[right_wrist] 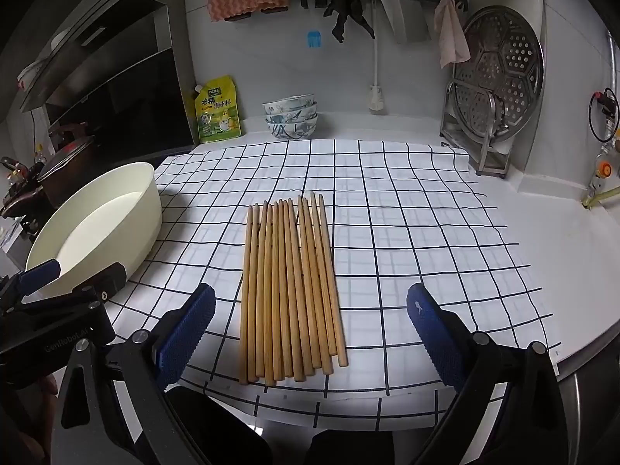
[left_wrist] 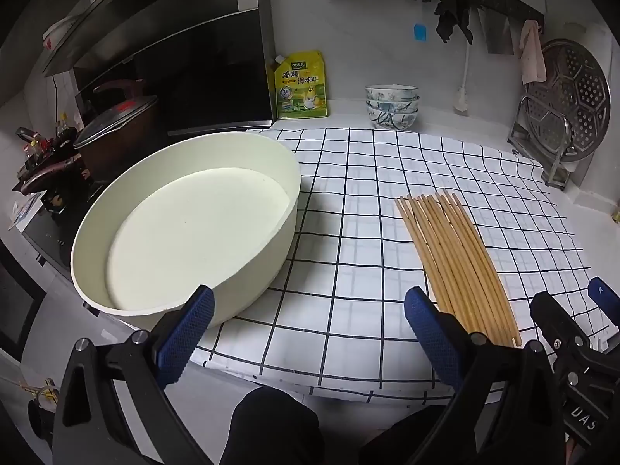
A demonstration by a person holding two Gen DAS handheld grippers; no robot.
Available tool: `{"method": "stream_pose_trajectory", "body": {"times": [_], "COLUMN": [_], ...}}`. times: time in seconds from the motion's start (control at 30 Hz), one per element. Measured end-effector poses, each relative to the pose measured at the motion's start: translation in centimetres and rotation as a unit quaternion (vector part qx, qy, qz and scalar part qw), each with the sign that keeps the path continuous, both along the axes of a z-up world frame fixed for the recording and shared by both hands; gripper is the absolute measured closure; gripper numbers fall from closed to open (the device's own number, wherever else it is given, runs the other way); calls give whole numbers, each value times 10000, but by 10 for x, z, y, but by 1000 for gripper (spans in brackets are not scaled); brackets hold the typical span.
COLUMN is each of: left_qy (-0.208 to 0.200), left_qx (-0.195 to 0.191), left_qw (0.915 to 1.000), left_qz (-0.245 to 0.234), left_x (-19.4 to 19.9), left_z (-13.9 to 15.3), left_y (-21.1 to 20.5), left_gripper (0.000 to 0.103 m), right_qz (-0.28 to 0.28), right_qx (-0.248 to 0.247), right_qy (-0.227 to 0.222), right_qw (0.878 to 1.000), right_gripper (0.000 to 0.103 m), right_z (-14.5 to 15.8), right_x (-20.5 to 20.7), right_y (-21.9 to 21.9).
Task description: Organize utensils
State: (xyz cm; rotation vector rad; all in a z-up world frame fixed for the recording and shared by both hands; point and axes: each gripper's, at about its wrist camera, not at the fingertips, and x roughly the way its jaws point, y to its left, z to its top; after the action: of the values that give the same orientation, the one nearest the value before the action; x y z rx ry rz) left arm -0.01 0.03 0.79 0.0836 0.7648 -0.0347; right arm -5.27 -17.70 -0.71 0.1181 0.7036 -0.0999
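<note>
Several wooden chopsticks [right_wrist: 290, 290] lie side by side on a white cloth with a black grid [right_wrist: 407, 232]; they also show in the left wrist view [left_wrist: 453, 259]. A cream oval bin [left_wrist: 186, 228] stands empty at the cloth's left edge, also in the right wrist view [right_wrist: 97, 224]. My left gripper [left_wrist: 310, 329] is open and empty, near the bin's front side. My right gripper [right_wrist: 310, 329] is open and empty, just in front of the near ends of the chopsticks.
A stack of patterned bowls [right_wrist: 291, 116] and a yellow seasoning pouch [right_wrist: 217, 110] stand at the back wall. A steel rack with a perforated steamer plate [right_wrist: 500, 89] is at the back right. A lidded pot [left_wrist: 116, 124] sits on the stove at left.
</note>
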Motion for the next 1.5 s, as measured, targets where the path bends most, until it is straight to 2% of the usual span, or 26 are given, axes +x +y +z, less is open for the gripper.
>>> {"method": "stream_pose_trajectory", "body": {"times": [0.67, 1.5], "left_qy": [-192, -125], "left_qx": [-46, -122], "left_qw": [9998, 9998], "left_qz": [1, 39], "left_x": [-8, -7], "left_z": [5, 1], "left_y": [0, 2], "left_gripper": [6, 6], "right_qz": [16, 7], "right_qx": [-15, -37], "right_qy": [-26, -20], "right_qw": [10000, 10000], "right_gripper": [8, 8], "right_z": [2, 2], "right_x": [-2, -1], "right_y": [1, 1]}}
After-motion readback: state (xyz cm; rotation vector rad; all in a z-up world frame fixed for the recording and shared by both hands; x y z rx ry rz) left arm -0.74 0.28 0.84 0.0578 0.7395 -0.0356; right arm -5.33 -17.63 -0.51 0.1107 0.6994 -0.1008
